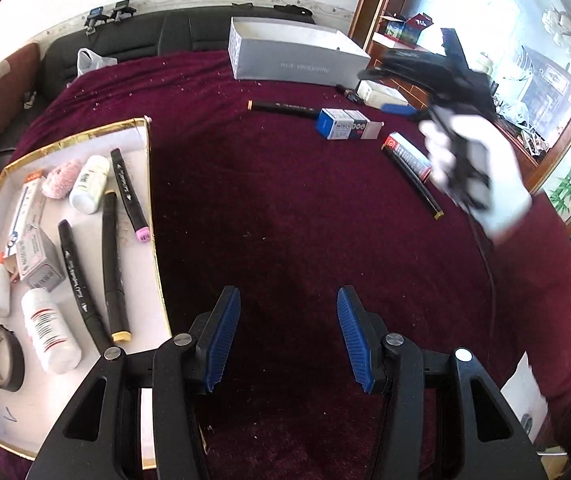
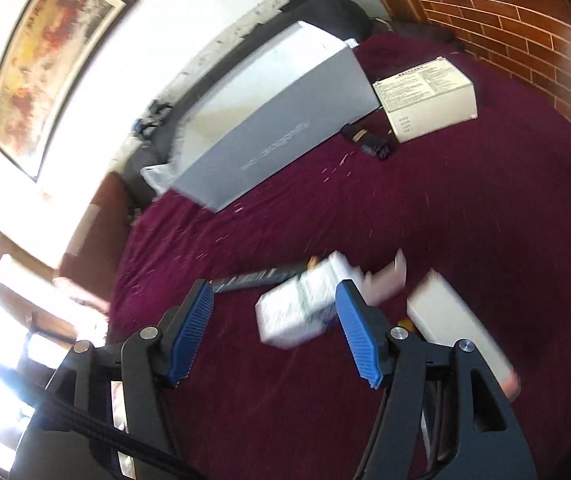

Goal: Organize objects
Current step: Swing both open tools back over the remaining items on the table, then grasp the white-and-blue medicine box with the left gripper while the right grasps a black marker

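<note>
My left gripper hangs open over bare dark-red cloth, with nothing between its blue pads. To its left lies a gold-rimmed white tray holding markers, white bottles, small boxes and a roll of tape. Further off on the cloth lie a black marker, a blue-and-white box and a long red-and-white box. My right gripper is open above the cloth. A blurred small white box lies beyond its fingers, untouched, with a black marker behind it and a long white box to the right.
An open grey shoe box stands at the far edge, with a white labelled carton and a small dark object beside it. A white-gloved hand holds the other gripper at right. A dark sofa runs behind the table.
</note>
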The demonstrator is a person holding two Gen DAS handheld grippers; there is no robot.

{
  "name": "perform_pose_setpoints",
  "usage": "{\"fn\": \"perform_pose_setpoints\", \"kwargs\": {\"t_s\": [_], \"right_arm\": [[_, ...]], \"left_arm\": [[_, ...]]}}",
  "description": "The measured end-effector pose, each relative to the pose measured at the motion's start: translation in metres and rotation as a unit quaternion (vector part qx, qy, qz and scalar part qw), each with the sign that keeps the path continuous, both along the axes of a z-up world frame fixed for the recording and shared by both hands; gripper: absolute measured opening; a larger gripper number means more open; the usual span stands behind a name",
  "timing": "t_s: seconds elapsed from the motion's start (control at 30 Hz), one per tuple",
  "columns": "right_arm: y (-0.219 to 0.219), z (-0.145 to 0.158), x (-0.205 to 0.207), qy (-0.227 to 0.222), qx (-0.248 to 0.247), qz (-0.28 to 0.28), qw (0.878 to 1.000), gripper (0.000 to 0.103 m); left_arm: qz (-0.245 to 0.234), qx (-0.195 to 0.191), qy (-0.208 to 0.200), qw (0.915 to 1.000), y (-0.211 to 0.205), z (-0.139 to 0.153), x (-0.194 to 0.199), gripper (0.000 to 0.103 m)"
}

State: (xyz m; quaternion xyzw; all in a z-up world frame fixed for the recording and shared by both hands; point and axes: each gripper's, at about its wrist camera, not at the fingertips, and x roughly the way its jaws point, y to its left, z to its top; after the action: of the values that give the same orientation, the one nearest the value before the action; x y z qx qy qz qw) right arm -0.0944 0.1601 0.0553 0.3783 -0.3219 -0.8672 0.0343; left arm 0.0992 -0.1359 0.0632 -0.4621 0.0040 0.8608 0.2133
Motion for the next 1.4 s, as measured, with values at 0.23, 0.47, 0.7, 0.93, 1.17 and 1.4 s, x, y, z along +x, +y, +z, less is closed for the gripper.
{"fn": "perform_pose_setpoints", "kwargs": {"t_s": [0.23, 0.47, 0.7, 0.93, 1.17, 1.4], "right_arm": [[-0.007, -0.022, -0.052, -0.059, -0.002, 0.043, 0.997, 0.063], [-0.067, -0.043, -0.005, -0.103, -0.088, 0.208, 0.969, 0.064], [-0.082, -0.025, 0.067, -0.068, -0.122, 0.287, 0.948, 0.064], [0.007, 0.014, 0.119, 0.005, -0.092, 0.153, 0.984, 0.076], [0.046, -0.001, 0.124, 0.008, -0.089, 0.064, 0.994, 0.076], [0.034, -0.034, 0.127, -0.006, -0.077, 0.054, 0.996, 0.076]], "left_arm": [[0.005, 0.012, -0.014, 0.9998, -0.005, -0.009, -0.014, 0.044], [0.007, 0.026, -0.023, 0.9994, -0.005, -0.012, -0.019, 0.044], [-0.003, 0.022, -0.011, 0.9997, -0.001, -0.004, -0.005, 0.045], [-0.002, 0.033, -0.013, 0.9994, 0.003, 0.000, 0.002, 0.045], [0.010, 0.001, 0.023, 0.9997, -0.003, 0.014, 0.001, 0.045], [0.019, -0.059, 0.051, 0.9968, 0.006, 0.015, -0.031, 0.044]]}}
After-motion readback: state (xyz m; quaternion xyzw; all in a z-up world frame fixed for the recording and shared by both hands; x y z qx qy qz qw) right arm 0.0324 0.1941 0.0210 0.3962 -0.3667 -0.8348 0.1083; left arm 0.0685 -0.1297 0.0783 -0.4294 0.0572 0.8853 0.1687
